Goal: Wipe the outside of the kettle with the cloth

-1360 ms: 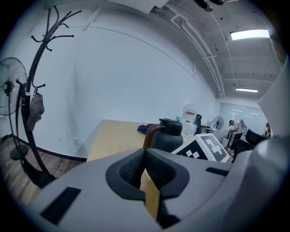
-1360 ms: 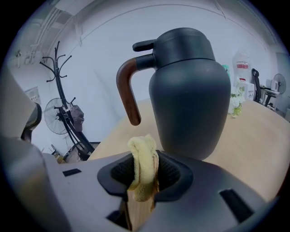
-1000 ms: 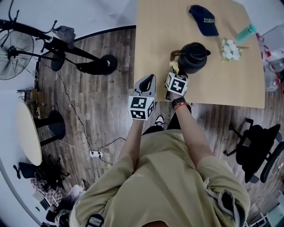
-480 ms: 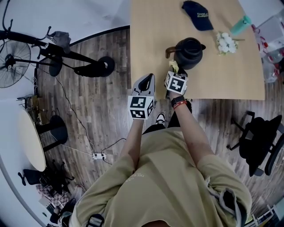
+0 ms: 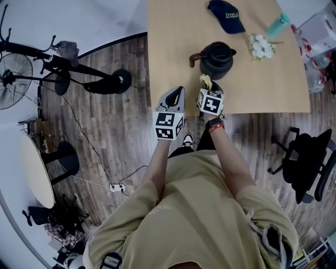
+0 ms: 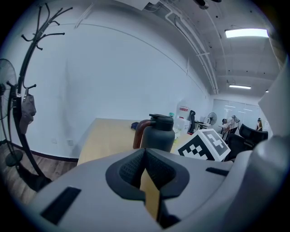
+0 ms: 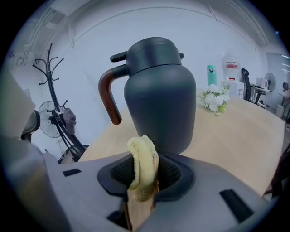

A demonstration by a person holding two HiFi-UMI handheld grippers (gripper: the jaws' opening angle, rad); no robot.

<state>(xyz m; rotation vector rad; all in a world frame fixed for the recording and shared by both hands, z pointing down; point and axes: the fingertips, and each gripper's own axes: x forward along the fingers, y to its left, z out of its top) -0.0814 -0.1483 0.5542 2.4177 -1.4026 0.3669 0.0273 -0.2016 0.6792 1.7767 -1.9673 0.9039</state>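
left gripper (image 5: 177,92): jaws pressed together, nothing between them, held over the floor just off the wooden table (image 5: 168,47) edge. right gripper (image 5: 208,87): jaws pinching a yellow cloth (image 5: 205,80), which sticks up past the tips. dark kettle (image 5: 217,59) stands upright on the table just beyond the cloth, brown handle to the left; contact not resolvable. farther: white flowers (image 5: 261,47), navy cap (image 5: 227,16), 1 teal bottle (image 5: 277,23).
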